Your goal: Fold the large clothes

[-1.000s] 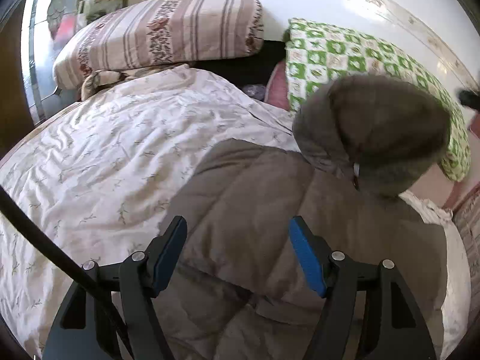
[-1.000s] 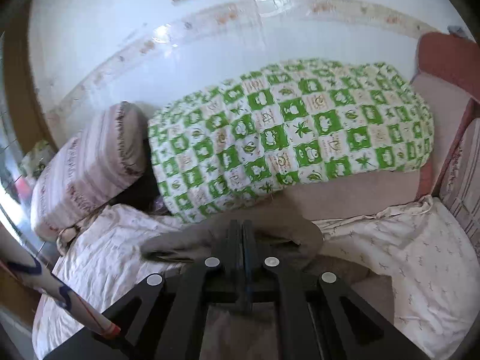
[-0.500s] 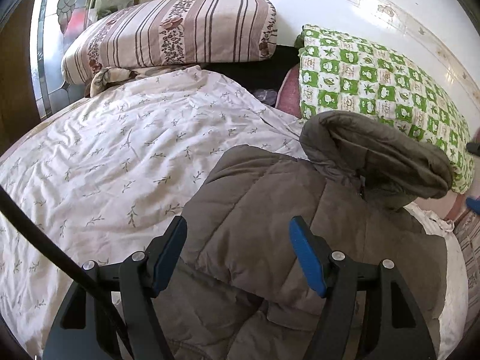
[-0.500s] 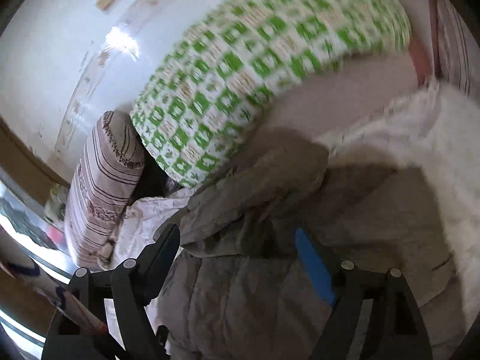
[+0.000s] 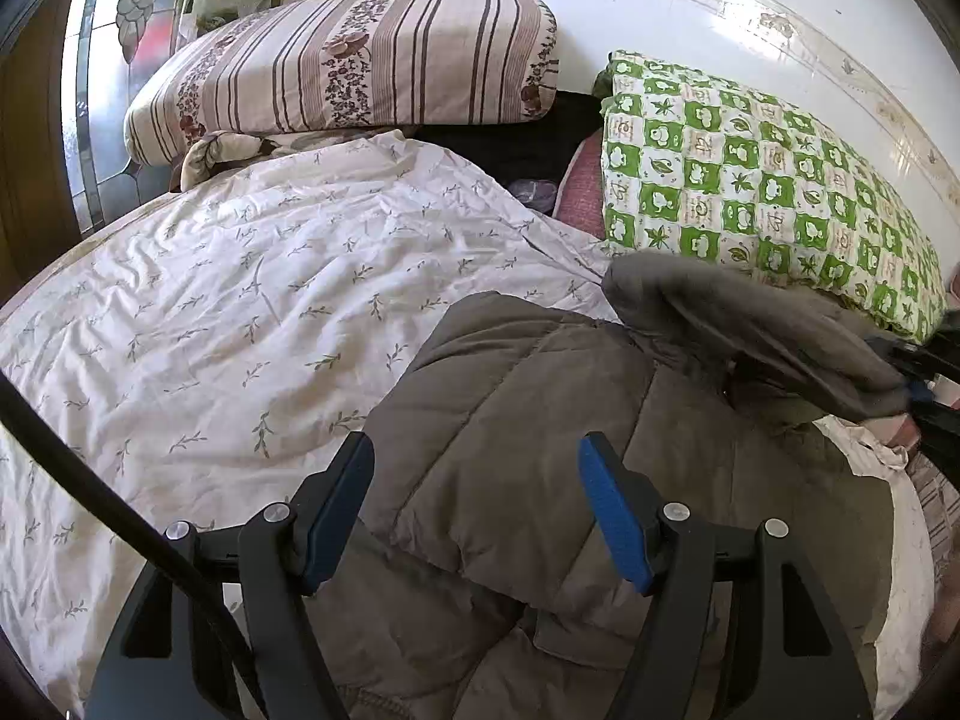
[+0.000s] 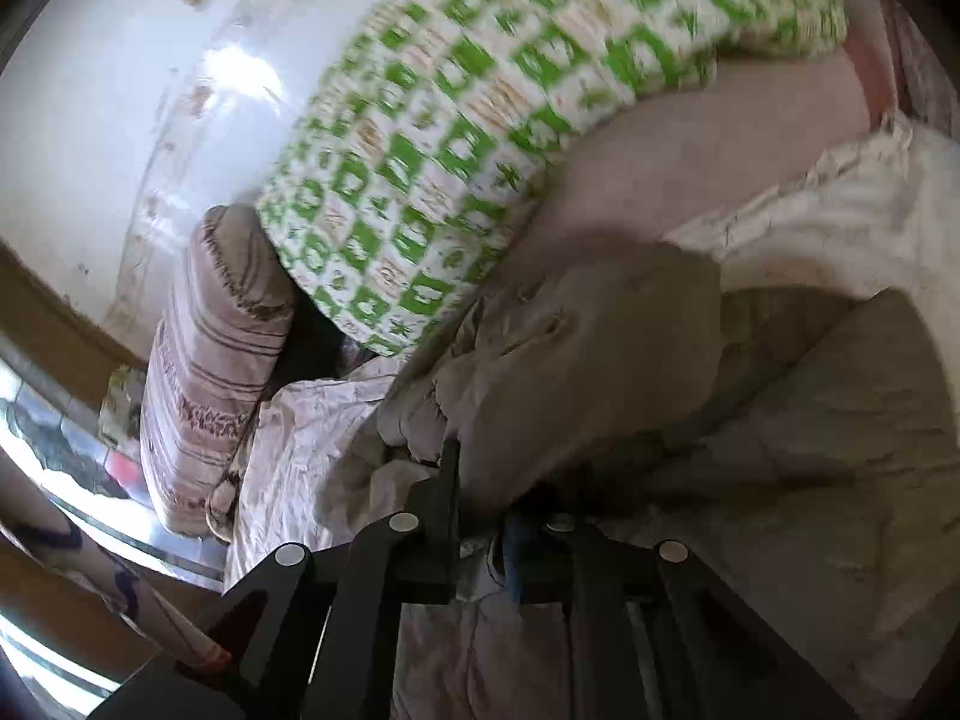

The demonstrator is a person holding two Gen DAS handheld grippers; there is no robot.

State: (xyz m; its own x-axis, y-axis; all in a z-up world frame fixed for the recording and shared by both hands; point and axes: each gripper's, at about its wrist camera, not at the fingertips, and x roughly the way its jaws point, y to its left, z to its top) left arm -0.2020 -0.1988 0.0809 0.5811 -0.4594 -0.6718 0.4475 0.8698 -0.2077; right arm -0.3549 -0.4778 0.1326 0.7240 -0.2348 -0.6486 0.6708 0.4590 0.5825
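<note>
A grey-brown quilted jacket [image 5: 528, 420] lies spread on the bed, its hood [image 5: 750, 324] folded over toward the body. My left gripper [image 5: 477, 504] hovers open just above the jacket's middle, blue pads apart, nothing between them. At the right edge of the left wrist view my right gripper [image 5: 915, 387] pinches the hood's rim. In the right wrist view the right gripper [image 6: 480, 498] has its jaws closed tight on a fold of the hood [image 6: 600, 348]; the jacket body [image 6: 810, 450] lies to the right below it.
A striped pillow [image 5: 360, 60] and a green-checked folded quilt [image 5: 750, 168] lie along the white wall at the bed's head. The flower-print sheet [image 5: 240, 312] covers the bed to the left. A black cable [image 5: 90, 480] crosses the lower left. A window lies far left.
The hood has come down from standing high to lying low over the jacket. My right gripper opened, sank and rolled, then closed on the hood's rim. The left gripper stayed put.
</note>
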